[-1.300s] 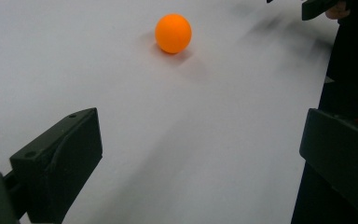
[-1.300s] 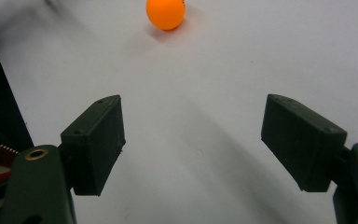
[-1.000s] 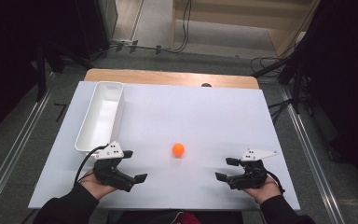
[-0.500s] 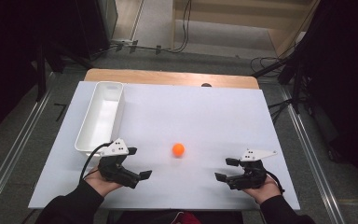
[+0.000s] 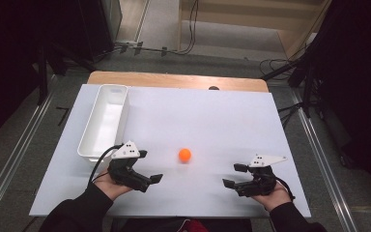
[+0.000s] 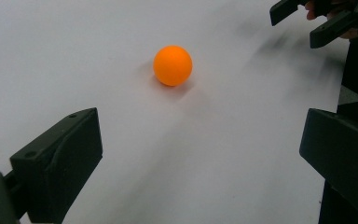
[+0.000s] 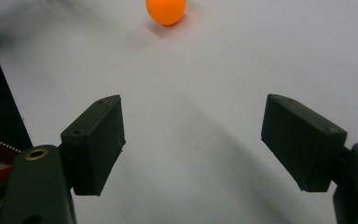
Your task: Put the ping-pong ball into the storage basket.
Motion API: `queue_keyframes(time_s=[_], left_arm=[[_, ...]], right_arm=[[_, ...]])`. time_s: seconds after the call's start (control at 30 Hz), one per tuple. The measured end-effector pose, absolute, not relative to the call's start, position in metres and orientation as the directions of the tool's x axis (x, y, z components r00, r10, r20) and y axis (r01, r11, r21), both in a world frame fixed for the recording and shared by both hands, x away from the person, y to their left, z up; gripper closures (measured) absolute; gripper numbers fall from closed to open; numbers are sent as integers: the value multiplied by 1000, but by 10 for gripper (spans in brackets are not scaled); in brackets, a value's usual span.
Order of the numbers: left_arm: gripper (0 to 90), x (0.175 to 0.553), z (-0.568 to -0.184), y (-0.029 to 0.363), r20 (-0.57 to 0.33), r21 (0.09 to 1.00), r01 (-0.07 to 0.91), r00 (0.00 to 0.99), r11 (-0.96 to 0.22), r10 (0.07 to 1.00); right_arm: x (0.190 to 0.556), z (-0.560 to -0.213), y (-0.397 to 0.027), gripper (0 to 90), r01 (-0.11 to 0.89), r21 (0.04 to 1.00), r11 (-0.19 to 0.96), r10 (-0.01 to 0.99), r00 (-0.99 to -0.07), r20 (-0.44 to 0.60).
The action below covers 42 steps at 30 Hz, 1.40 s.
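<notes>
A small orange ball (image 5: 184, 154) lies on the white tabletop (image 5: 212, 116), roughly midway between my two grippers. My left gripper (image 5: 150, 182) rests near the front edge, left of the ball, and is open with nothing between its jaws. In the left gripper view the ball (image 6: 172, 65) lies ahead and a little left of the open left gripper (image 6: 200, 133). My right gripper (image 5: 231, 175) stands open and empty to the right of the ball. In the right gripper view the ball (image 7: 166, 10) sits at the top edge, well beyond the open right gripper (image 7: 193, 121).
A long white tray (image 5: 114, 86) stands empty along the table's left side, just behind the left hand. A wooden strip (image 5: 174, 79) runs along the far edge, with a small dark spot (image 5: 214, 88) beside it. The other gripper (image 6: 307, 21) shows at the left gripper view's top right.
My left gripper has shifted a little to the right and forward, towards the ball. The right gripper and the ball have stayed in place.
</notes>
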<state>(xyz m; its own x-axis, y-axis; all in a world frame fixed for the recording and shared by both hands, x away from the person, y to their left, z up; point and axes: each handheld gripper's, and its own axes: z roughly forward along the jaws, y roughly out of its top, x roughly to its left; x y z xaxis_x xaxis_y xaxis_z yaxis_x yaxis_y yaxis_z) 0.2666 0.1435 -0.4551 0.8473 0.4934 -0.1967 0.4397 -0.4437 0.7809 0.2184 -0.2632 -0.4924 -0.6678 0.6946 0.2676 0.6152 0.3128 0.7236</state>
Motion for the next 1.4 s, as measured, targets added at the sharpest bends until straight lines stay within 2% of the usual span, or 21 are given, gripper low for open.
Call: queue_keyframes(time_s=[1.4], left_arm=[[0,290,-453,112,-205,776,436,858,-456,471]], right_arm=[[218,-493,-264,200,619,724,303,696,-663,276]])
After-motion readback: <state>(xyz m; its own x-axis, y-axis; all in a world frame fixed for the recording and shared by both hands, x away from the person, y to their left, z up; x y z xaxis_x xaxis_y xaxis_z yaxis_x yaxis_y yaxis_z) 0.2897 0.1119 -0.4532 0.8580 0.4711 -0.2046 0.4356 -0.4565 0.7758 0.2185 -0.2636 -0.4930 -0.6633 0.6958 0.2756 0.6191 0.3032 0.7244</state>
